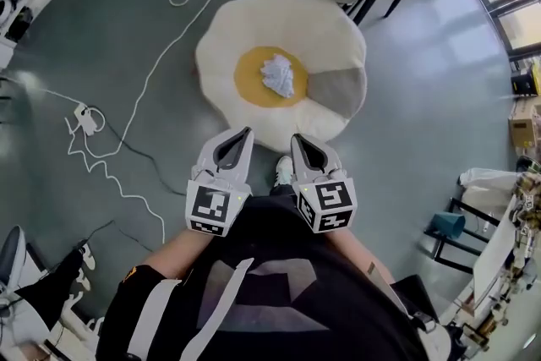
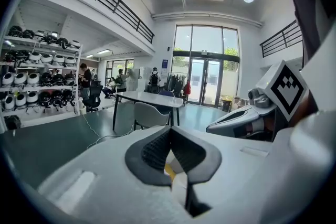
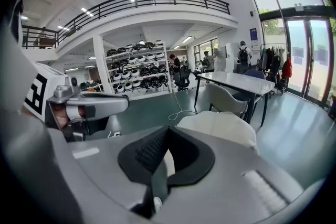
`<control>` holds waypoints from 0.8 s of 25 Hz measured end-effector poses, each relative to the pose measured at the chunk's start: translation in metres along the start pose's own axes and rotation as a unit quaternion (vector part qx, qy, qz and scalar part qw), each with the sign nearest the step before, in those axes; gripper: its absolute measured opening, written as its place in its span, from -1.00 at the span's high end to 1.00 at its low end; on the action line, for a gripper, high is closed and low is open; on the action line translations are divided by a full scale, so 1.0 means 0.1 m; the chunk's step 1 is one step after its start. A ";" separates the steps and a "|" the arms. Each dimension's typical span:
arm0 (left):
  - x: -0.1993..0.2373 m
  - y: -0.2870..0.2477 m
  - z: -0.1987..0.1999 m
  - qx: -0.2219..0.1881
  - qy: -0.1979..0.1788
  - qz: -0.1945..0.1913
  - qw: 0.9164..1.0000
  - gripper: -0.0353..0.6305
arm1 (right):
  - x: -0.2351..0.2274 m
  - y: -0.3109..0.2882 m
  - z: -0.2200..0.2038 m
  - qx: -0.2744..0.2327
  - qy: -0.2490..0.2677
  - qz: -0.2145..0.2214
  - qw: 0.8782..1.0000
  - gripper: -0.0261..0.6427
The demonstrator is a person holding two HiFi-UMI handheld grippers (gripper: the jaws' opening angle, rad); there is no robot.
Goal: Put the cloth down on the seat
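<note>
Two grippers are held close in front of the person's chest in the head view, side by side and pointing at the seat. The left gripper has its jaws pressed together with nothing between them. The right gripper is likewise closed and empty. Each gripper's own view confirms this, the dark ribbed pads meeting at the tip.

The cloth, white and crumpled, lies on the yellow disc at the middle of the cream, egg-shaped seat, well apart from both grippers. A grey patch sits just right of the disc.

Much is covered. The person's torso fills the bottom of the head view, and only the toe of a shoe shows between the grippers. A white cable trails over the floor and runs out of frame at the top.

In the left gripper view the gripper's body blocks the seat, apart from a thin yellow and cream sliver below the closed tips. In the right gripper view only the seat's cream edge rises above the gripper, and the cloth is hidden. Beyond it stand a chair and a desk.
</note>
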State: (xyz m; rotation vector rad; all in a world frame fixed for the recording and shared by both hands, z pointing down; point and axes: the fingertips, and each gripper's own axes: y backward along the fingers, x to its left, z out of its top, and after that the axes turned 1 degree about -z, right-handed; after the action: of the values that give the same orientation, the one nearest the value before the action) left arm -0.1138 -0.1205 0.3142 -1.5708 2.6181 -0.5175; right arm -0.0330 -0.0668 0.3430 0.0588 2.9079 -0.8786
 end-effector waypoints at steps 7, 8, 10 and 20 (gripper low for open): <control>-0.05 -0.04 -0.06 0.008 0.004 0.017 1.000 0.90 | 0.04 -0.01 -0.12 0.015 0.022 0.021 0.999 0.92; -0.06 -0.06 -0.06 0.009 0.003 0.018 1.000 0.90 | 0.04 -0.02 -0.12 0.015 0.022 0.026 0.999 0.92; -0.09 -0.10 -0.04 0.009 0.001 0.020 1.000 0.90 | 0.02 -0.02 -0.14 0.016 0.022 0.031 0.999 0.92; -0.17 -0.14 0.02 0.001 -0.001 0.027 1.000 0.90 | -0.07 0.00 -0.12 0.014 0.034 0.033 0.999 0.92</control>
State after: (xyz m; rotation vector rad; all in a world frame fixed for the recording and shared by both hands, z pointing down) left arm -0.0928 -0.1124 0.3140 -1.4946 2.6489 -0.5158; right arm -0.0272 -0.0606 0.3538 0.1908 2.9364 -0.9245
